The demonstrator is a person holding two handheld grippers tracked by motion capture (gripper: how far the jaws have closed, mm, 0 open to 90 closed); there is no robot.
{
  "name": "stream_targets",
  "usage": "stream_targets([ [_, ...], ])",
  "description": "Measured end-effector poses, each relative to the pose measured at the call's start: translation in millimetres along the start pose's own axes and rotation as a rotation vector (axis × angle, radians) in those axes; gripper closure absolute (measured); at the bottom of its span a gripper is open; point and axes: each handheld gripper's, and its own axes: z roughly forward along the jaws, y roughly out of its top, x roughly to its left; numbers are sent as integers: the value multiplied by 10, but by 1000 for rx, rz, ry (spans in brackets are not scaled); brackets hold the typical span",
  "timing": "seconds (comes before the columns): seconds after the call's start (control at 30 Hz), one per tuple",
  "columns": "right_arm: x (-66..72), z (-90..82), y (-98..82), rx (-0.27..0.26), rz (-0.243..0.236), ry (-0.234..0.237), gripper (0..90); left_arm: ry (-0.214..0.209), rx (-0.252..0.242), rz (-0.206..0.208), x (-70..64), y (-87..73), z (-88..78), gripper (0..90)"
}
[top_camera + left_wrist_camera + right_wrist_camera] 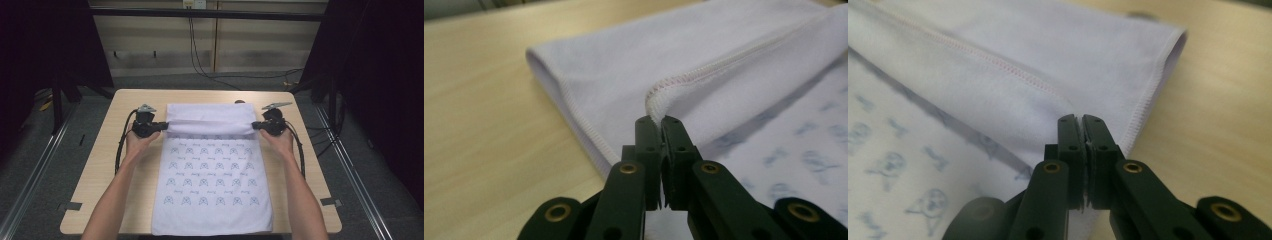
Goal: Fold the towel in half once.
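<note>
- A white cloth (pixel 212 190) lies flat on the light wooden table (pixel 105 165), running from the near edge towards the far end; its near hem hangs slightly over the table's edge.
- The upper face is printed with rows of small pale-blue motifs; the turned-over underside is plain white.
- The far end is folded back towards the person, forming a plain band (pixel 209 120) across the cloth's width, with a rounded fold at the far side.
- The hem is overlocked in white with a faint pink thread (pixel 704 75).
- The left gripper (pixel 161 126) has its jaws closed on the band's left corner, the stitched edge pinched between them.
- The right gripper (pixel 256 126) has its jaws clamped on the band's right corner.
</note>
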Motion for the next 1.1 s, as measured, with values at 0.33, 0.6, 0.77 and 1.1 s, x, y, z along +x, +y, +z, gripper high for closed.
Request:
stream_targets([
  [0.33, -35, -967, 398, -230, 14, 67, 873, -90, -178, 72, -376, 464, -757, 876],
  [0.6, 245, -1492, 344, -281, -62, 177, 873, -98, -258, 154, -580, 535, -1396, 875],
  [0.77, 463, -1769, 296, -309, -124, 208, 873, -109, -282, 173, -686, 500, -1665, 875],
  [1.1, 772, -1953, -508, -239, -144, 248, 872, -236, -166, 141, -979, -436, -1784, 872],
])
